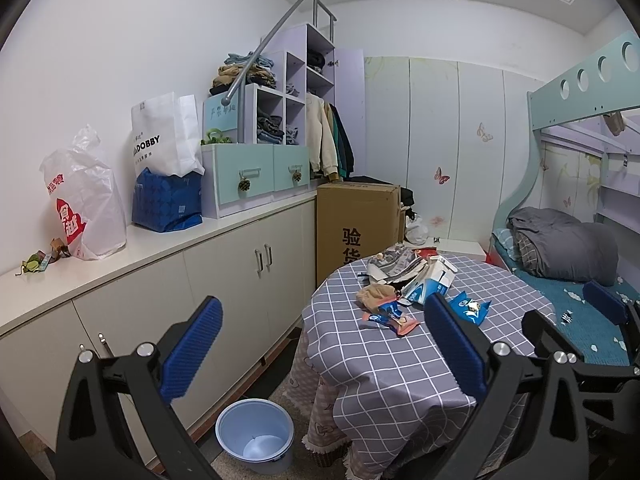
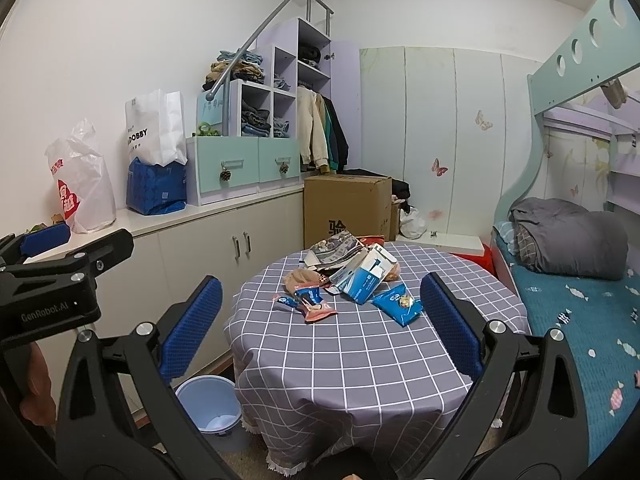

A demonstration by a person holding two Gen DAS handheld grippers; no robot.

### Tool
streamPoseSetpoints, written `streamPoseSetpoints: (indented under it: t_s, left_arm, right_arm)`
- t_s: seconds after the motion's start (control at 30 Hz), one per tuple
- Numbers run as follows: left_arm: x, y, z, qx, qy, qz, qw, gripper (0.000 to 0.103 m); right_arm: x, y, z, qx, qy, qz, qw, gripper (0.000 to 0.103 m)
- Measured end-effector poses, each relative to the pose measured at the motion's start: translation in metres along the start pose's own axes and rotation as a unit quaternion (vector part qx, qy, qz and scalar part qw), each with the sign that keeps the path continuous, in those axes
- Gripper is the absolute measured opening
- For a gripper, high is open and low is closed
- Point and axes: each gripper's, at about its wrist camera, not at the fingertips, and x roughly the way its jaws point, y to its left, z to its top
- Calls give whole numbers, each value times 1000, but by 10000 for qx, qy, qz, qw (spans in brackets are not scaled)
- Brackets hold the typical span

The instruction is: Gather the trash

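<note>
A pile of trash lies on the round table with the grey checked cloth (image 1: 380, 368) (image 2: 340, 360): a blue snack wrapper (image 1: 468, 307) (image 2: 400, 304), a pink wrapper (image 1: 404, 325) (image 2: 316, 308), a blue-and-white carton (image 1: 432, 282) (image 2: 366, 276), crumpled brown paper (image 1: 374, 294) (image 2: 302, 278) and a printed paper bag (image 1: 394, 264) (image 2: 336, 250). A light blue bin (image 1: 240, 424) (image 2: 204, 396) stands on the floor left of the table. My left gripper (image 1: 322, 304) is open and holds nothing, short of the table. My right gripper (image 2: 320, 284) is open too, nothing between its pads.
A long white counter (image 1: 160, 240) runs along the left wall with plastic and paper bags (image 1: 88, 208) and small scraps (image 1: 40, 260). A cardboard box (image 1: 356, 224) stands behind the table. A bunk bed (image 2: 580, 304) lies to the right. A hand (image 2: 38, 392) holds the left gripper.
</note>
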Motion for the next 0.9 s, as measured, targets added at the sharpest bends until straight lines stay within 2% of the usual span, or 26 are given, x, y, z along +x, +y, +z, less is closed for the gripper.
streamPoseSetpoints:
  t_s: [0.57,0.9]
  left_arm:
    - [5,0,-9,17,55,22,10000,99]
    - [32,-6,-19,166,290,102,9994,99]
  right_arm:
    - [3,-1,-6,51,73,22,10000,97]
    - [24,-14,-15,204,292,0,9994,97]
